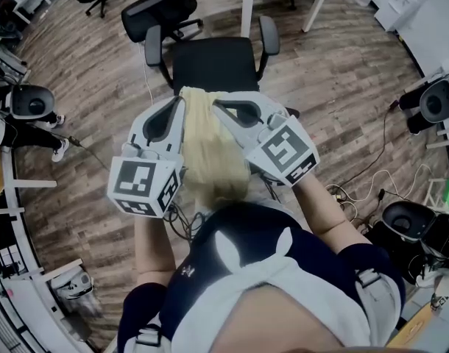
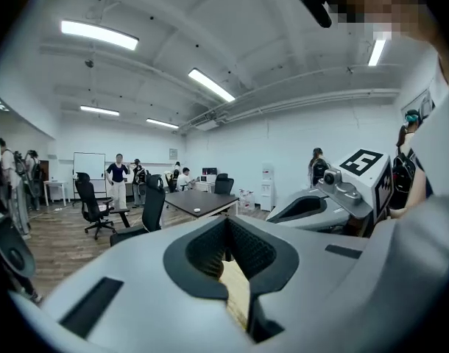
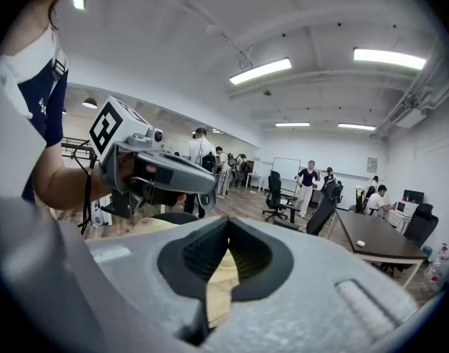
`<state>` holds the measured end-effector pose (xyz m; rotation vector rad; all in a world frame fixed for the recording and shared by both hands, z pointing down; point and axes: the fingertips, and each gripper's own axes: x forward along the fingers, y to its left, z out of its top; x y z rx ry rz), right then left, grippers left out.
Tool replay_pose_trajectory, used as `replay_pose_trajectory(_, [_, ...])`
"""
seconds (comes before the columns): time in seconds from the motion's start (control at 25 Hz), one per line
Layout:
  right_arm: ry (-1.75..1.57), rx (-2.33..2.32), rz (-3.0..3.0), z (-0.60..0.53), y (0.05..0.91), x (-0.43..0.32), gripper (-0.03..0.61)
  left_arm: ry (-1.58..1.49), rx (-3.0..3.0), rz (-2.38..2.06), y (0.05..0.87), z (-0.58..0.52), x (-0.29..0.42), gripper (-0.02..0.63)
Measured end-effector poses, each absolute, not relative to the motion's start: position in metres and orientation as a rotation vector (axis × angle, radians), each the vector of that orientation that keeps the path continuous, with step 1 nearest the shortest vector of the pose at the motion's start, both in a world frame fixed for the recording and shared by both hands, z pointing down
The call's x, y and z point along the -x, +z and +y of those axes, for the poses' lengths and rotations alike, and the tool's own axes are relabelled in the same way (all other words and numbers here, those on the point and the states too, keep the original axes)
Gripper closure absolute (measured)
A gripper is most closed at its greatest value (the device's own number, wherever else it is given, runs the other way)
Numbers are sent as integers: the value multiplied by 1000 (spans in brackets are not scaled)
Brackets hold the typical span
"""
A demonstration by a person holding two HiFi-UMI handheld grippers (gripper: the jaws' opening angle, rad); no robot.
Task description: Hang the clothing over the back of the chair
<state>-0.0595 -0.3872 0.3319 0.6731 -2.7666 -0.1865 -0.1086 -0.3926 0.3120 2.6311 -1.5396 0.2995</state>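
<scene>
A pale yellow garment point(image 1: 210, 149) hangs bunched between my two grippers, above a black office chair point(image 1: 213, 63) with two armrests. My left gripper point(image 1: 182, 103) grips the cloth's upper left part; in the left gripper view its jaws point(image 2: 226, 225) are closed with yellow cloth point(image 2: 236, 291) pinched between them. My right gripper point(image 1: 216, 104) holds the upper right part, close beside the left. The right gripper view likewise shows closed jaws point(image 3: 228, 225) with yellow cloth point(image 3: 218, 279) caught in them. The garment's lower end drops toward the person's body and hides part of the chair.
A second black chair point(image 1: 160, 9) and a white table's legs point(image 1: 246, 6) stand beyond. Cables point(image 1: 372, 175) run over the wooden floor at right. Round black devices sit at both sides point(image 1: 29, 101) point(image 1: 438, 103). Several people and a dark table point(image 2: 199, 201) are far off.
</scene>
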Motion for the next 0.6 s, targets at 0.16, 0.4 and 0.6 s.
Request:
replay_pose_trajectory(0.16, [-189, -709, -2789, -379, 324, 53, 578, 268, -2637, -1534, 311, -384, 93, 607])
replay_pose_trajectory(0.4, [-195, -748, -2823, -360, 320, 54, 580, 313, -2655, -1488, 316, -366, 79, 607])
replay_pose_trajectory(0.6, [-181, -766, -2825, -351, 320, 51, 580, 266, -2633, -1421, 319, -359, 73, 607])
